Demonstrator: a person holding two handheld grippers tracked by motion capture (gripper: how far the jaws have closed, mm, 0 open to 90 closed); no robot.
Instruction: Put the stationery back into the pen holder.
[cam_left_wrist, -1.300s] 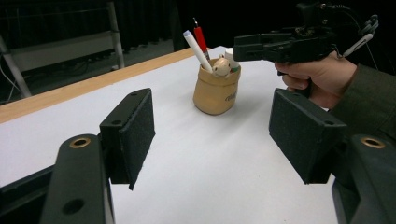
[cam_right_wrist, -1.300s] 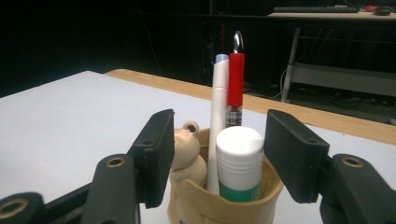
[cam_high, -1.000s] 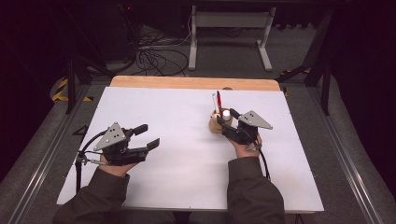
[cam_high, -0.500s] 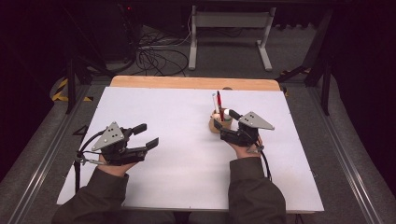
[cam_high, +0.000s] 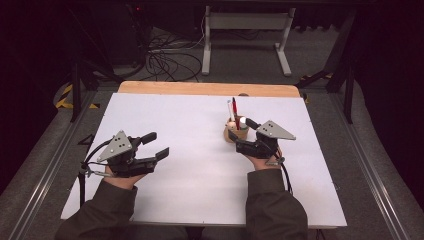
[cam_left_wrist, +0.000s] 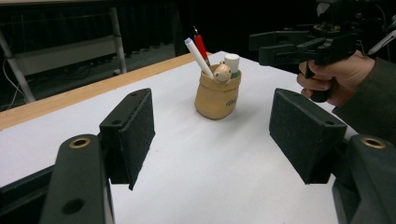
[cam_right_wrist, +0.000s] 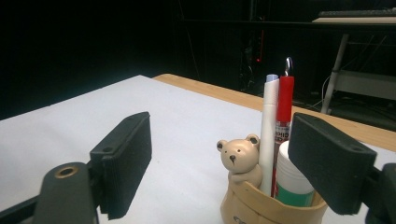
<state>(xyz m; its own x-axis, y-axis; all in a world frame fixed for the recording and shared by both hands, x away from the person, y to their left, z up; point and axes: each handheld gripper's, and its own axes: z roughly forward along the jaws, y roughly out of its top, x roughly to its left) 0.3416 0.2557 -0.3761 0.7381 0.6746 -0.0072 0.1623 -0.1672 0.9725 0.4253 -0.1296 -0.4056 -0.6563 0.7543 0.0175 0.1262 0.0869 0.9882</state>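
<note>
A tan pen holder (cam_high: 236, 134) with a small bear figure (cam_right_wrist: 240, 158) stands right of the table's middle. It holds a white pen (cam_right_wrist: 269, 121), a red pen (cam_right_wrist: 285, 107) and a white-capped tube (cam_right_wrist: 292, 179). My right gripper (cam_high: 241, 132) is level with the holder's top, and its jaws have just been opening. They straddle the holder's contents, the right pad beside the white-capped tube without pressing it. My left gripper (cam_high: 157, 145) hovers open and empty over the left of the white table (cam_high: 190, 165), pointing toward the holder (cam_left_wrist: 217, 98).
A wooden strip (cam_high: 200, 88) runs along the table's far edge. Beyond it are a metal stand (cam_high: 245, 30) and cables (cam_high: 160, 60) on the dark floor. Metal rails (cam_high: 45, 170) flank the table on both sides.
The right gripper's jaws stand wider apart at the holder's top than a second ago. The left hand and gripper have not moved.
</note>
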